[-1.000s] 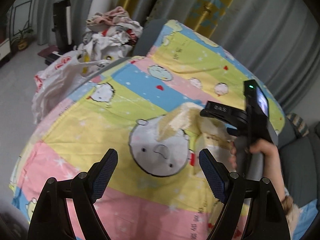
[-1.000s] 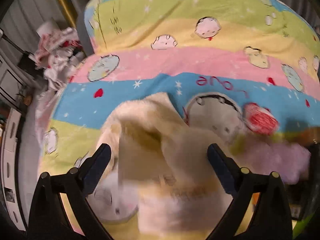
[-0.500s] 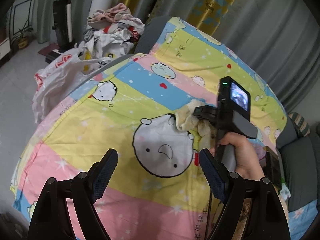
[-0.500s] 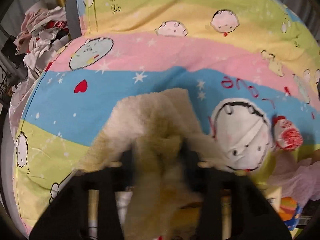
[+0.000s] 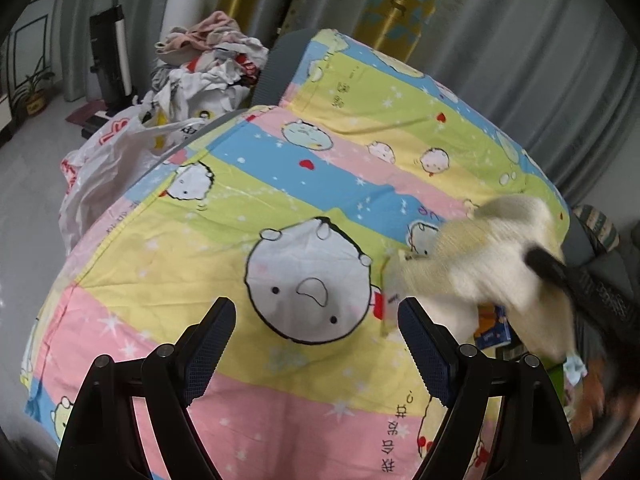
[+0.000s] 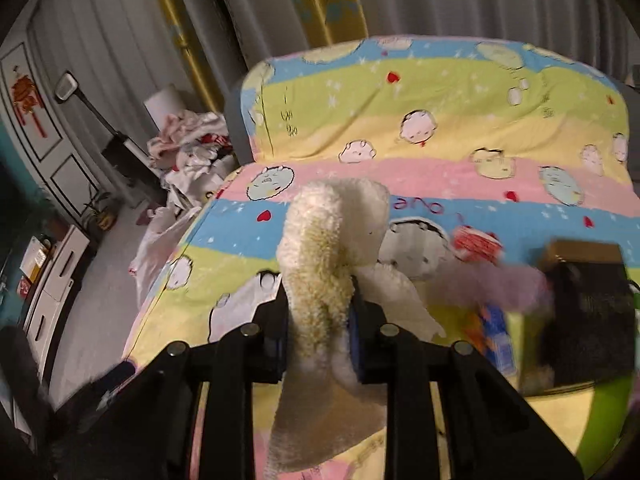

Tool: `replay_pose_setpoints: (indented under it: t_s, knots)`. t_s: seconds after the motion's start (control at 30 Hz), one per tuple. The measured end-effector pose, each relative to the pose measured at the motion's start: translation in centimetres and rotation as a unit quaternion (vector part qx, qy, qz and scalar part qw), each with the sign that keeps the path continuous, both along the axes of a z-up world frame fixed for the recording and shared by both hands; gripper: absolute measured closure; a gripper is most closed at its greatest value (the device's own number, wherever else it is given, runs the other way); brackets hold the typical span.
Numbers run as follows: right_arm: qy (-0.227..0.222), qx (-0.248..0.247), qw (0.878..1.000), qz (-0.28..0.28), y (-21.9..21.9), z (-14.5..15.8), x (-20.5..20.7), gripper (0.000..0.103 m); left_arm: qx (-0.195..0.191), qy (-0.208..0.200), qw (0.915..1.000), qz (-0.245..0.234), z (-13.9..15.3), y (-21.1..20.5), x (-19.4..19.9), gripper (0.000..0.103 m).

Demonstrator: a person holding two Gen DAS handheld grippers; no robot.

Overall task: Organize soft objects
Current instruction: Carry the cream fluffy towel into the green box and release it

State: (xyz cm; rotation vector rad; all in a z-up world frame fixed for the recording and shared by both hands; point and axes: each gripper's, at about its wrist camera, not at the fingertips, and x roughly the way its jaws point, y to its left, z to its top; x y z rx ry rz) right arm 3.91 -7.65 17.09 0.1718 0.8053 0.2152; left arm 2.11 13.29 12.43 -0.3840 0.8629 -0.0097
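A cream fleecy cloth point(image 6: 320, 280) hangs pinched between the pads of my right gripper point(image 6: 320, 332), lifted off the striped cartoon bedsheet point(image 6: 440, 136). In the left wrist view the same cloth point(image 5: 480, 256) is a blurred pale lump at the right, with the right gripper's dark body point(image 5: 576, 280) behind it. My left gripper point(image 5: 316, 344) stands open above the sheet's big round white face point(image 5: 308, 280), nothing between its fingers. A lilac soft thing point(image 6: 508, 280) lies blurred at the right.
A heap of clothes point(image 5: 208, 52) and a white plastic bag point(image 5: 108, 160) sit beyond the bed's far left corner. A dark box point(image 6: 584, 312) and a colourful packet point(image 6: 496, 336) lie at the bed's right side. Grey curtains point(image 5: 540, 60) hang behind.
My right gripper closed on the cream cloth and lifted it up and to the right off the sheet. The left gripper stayed in place, still open.
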Motion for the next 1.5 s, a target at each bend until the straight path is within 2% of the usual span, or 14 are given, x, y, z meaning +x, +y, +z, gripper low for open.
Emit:
replay_pose_setpoints:
  t_s: [0.23,0.4,0.5,0.53,0.57,0.63,0.83,0.97,1.1,1.17,1.23,1.33,1.43,1.5]
  knots:
    - [0.024,-0.011,1.000,0.005,-2.0,-4.4,-7.0,0.078,0.020,0.007,0.9991,-0.036,-0.3,-3.0,-0.4,0.019]
    - [0.080,0.047,0.995,-0.027,-4.6,-9.4,-7.4,0.071,0.029,0.025,0.9960,-0.080,-1.4,-5.9,-0.4,0.019]
    - [0.122,0.042,0.990,-0.053,-5.9,-11.5,-6.8,0.067,0.023,0.050,0.9928,-0.106,-2.8,-7.6,-0.2,0.019]
    - [0.125,0.046,0.989,-0.061,-6.3,-11.8,-6.8,0.060,0.020,0.057,0.9917,-0.113,-3.1,-8.2,-0.1,0.019]
    - [0.128,0.053,0.988,-0.071,-6.8,-11.9,-6.9,0.046,0.015,0.066,0.9897,-0.126,-3.6,-9.0,0.0,0.019]
    - [0.122,0.067,0.987,-0.086,-7.8,-11.4,-7.3,0.032,0.008,0.075,0.9868,-0.143,-4.1,-10.1,-0.1,0.019]
    - [0.085,0.096,0.986,-0.102,-9.6,-9.2,-9.2,0.019,-0.021,0.090,0.9770,-0.192,-5.5,-13.3,-0.5,0.019]
    - [0.101,0.128,0.982,-0.095,-10.4,-10.2,-9.3,0.018,-0.036,0.111,0.9688,-0.219,-6.9,-15.0,-0.6,0.019]
    - [0.160,0.211,0.961,-0.086,-11.0,-13.6,-8.0,0.018,-0.048,0.120,0.9664,-0.222,-7.6,-15.7,-0.6,0.019]
    - [0.178,0.243,0.951,-0.077,-10.8,-14.8,-7.6,0.024,-0.055,0.118,0.9635,-0.234,-7.8,-16.1,-0.8,0.022]
    - [0.196,0.257,0.944,-0.073,-10.3,-15.9,-7.2,0.035,-0.061,0.120,0.9581,-0.253,-8.0,-16.8,-1.0,0.036]
    - [0.195,0.252,0.945,-0.078,-9.6,-16.3,-7.1,0.045,-0.076,0.115,0.9518,-0.274,-8.3,-17.5,-1.4,0.055]
    - [0.185,0.253,0.947,-0.074,-9.6,-15.6,-7.5,0.055,-0.085,0.095,0.9488,-0.289,-7.5,-18.3,-1.8,0.067]
    - [0.174,0.268,0.945,-0.070,-9.8,-14.8,-7.7,0.056,-0.086,0.064,0.9454,-0.308,-6.0,-19.0,-2.7,0.068]
